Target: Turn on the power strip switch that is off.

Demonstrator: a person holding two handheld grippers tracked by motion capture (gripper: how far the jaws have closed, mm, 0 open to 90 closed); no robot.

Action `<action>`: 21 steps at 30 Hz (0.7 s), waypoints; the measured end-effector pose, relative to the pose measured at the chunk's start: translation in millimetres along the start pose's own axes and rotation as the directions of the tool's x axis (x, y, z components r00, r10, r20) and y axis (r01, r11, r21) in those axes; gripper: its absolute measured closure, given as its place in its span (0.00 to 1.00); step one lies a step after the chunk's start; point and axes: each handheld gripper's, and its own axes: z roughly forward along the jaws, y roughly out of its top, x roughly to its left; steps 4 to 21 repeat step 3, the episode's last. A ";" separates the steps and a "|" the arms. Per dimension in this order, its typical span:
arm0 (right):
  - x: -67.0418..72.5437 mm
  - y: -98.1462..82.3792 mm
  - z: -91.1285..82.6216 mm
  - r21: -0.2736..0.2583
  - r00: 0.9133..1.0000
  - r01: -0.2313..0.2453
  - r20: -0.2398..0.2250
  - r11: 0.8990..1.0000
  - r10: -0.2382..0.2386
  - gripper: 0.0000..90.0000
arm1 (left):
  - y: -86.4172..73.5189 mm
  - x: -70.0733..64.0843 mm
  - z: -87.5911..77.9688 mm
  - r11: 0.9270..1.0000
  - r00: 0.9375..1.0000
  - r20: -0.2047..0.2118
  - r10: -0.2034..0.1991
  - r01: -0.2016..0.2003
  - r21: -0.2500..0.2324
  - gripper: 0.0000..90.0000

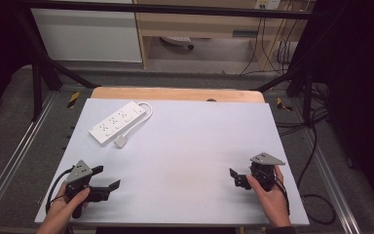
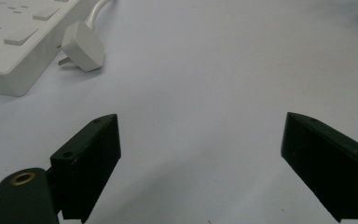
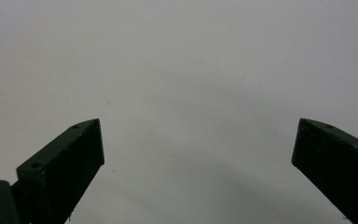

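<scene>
A white power strip [image 1: 117,122] lies at the back left of the pale mat [image 1: 190,141], its cable looped round and its white plug [image 1: 121,142] resting loose beside it. My left gripper [image 1: 106,177] is held low near the front left corner, open, aimed toward the middle. In the left gripper view the strip [image 2: 14,42] and plug [image 2: 83,46] sit ahead to the left, well beyond the empty open gripper [image 2: 200,121]. My right gripper [image 1: 235,178] is at the front right, pointing left. It is open [image 3: 198,123] over bare mat.
The mat covers a wooden table [image 1: 175,93] inside a black frame [image 1: 39,83]. Cables [image 1: 316,146] trail on the floor to the right. A broad stretch of bare mat lies between the two grippers.
</scene>
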 end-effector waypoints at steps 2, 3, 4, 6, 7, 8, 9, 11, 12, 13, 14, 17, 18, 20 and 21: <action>-0.6 -1.6 6.6 0.032 1.000 0.004 0.014 0.999 -0.005 0.03 | -0.3 -0.8 3.2 1.000 1.000 0.003 -0.002 0.002 0.012 0.14; -0.7 -2.5 9.7 0.046 1.000 0.010 0.020 0.999 -0.011 0.03 | -0.2 -1.1 5.1 1.000 1.000 0.001 -0.002 0.002 0.022 0.14; -0.7 -2.5 9.7 0.046 1.000 0.010 0.020 0.999 -0.011 0.03 | -0.2 -1.1 5.1 1.000 1.000 0.001 -0.002 0.002 0.022 0.14; -0.7 -2.5 9.7 0.046 1.000 0.010 0.020 0.999 -0.011 0.03 | -0.2 -1.1 5.1 1.000 1.000 0.001 -0.002 0.002 0.022 0.14; -0.7 -2.5 9.7 0.046 1.000 0.010 0.020 0.999 -0.011 0.03 | -0.2 -1.1 5.1 1.000 1.000 0.001 -0.002 0.002 0.022 0.14; -0.7 -2.5 9.7 0.046 1.000 0.010 0.020 0.999 -0.011 0.03 | -0.2 -1.1 5.1 1.000 1.000 0.001 -0.002 0.002 0.022 0.14; -0.7 -2.5 9.7 0.046 1.000 0.010 0.020 0.999 -0.011 0.03 | -0.2 -1.1 5.1 1.000 1.000 0.001 -0.002 0.002 0.022 0.14; -0.7 -2.5 9.7 0.046 1.000 0.010 0.020 0.999 -0.011 0.03 | -0.2 -1.1 5.1 1.000 1.000 0.001 -0.002 0.002 0.022 0.14; -0.7 -2.5 9.7 0.046 1.000 0.010 0.020 0.999 -0.011 0.03 | -0.2 -1.1 5.1 1.000 1.000 0.001 -0.002 0.002 0.022 0.14; -0.7 -2.5 9.7 0.046 1.000 0.010 0.020 0.999 -0.011 0.03 | -0.2 -1.1 5.1 1.000 1.000 0.001 -0.002 0.002 0.022 0.14; -0.7 -2.5 9.7 0.046 1.000 0.010 0.020 0.999 -0.011 0.03 | -0.2 -1.1 5.1 1.000 1.000 0.001 -0.002 0.002 0.022 0.14; -0.7 -2.5 9.7 0.046 1.000 0.010 0.020 0.999 -0.011 0.03 | -0.2 -1.1 5.1 1.000 1.000 0.001 -0.002 0.002 0.022 0.14; -0.7 -2.5 9.7 0.046 1.000 0.010 0.020 0.999 -0.011 0.03 | -0.2 -1.1 5.1 1.000 1.000 0.001 -0.002 0.002 0.022 0.14; -0.7 -2.5 9.7 0.046 1.000 0.010 0.020 0.999 -0.011 0.03 | -0.2 -1.1 5.1 1.000 1.000 0.001 -0.002 0.002 0.022 0.14; -0.7 -2.5 9.7 0.046 1.000 0.010 0.020 0.999 -0.011 0.03 | -0.2 -1.1 5.1 1.000 1.000 0.001 -0.002 0.002 0.022 0.14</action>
